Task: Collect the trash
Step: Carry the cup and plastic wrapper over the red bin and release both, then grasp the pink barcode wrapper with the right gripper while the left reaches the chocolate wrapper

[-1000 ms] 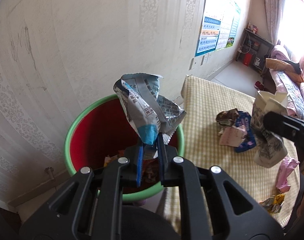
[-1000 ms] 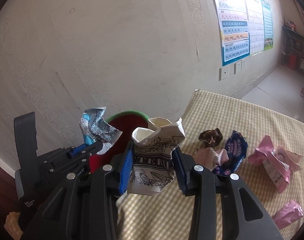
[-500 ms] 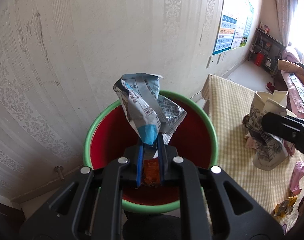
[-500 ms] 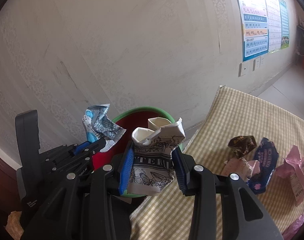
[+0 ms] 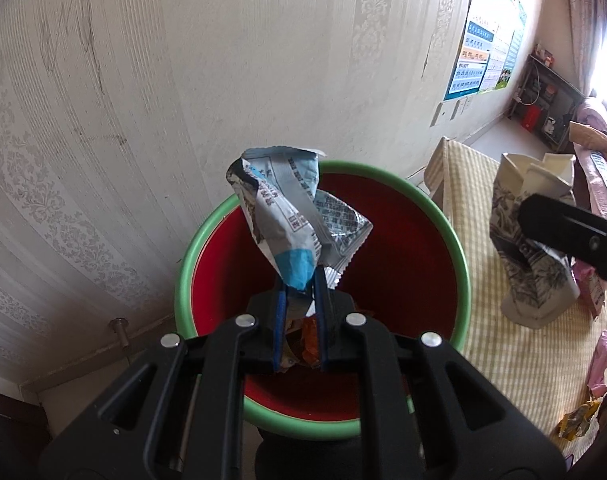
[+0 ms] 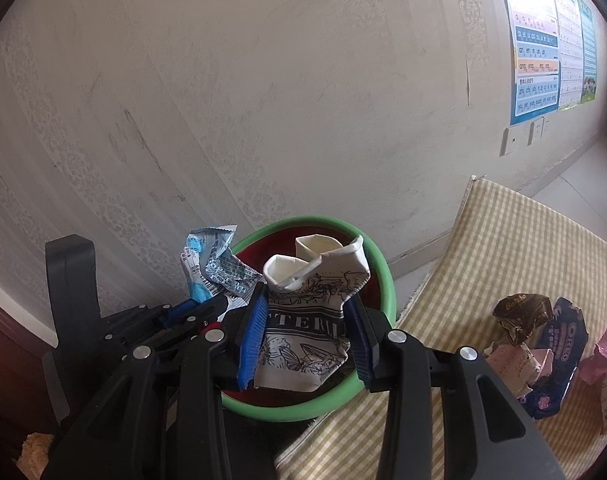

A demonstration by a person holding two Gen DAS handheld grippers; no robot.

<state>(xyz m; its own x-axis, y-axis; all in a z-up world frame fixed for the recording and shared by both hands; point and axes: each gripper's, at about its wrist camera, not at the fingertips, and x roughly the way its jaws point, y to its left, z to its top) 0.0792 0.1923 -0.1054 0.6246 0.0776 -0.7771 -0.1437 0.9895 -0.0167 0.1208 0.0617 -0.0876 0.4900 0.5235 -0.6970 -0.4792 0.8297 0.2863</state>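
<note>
Hidden: your left gripper (image 5: 299, 286), clamping the crumpled wrapper (image 5: 291, 220), covers the bin (image 5: 443, 216) floor | right gripper (image 6: 305, 320) squeezes the crushed carton (image 6: 311, 312) above the rim, table edge (image 6: 463, 240) beside.

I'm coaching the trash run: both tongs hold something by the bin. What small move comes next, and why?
Probably open the left tongs: their wrapper already hangs over the red bin, with trash visible inside. The right tongs, holding the paper carton, sit nearer the rim.
</note>
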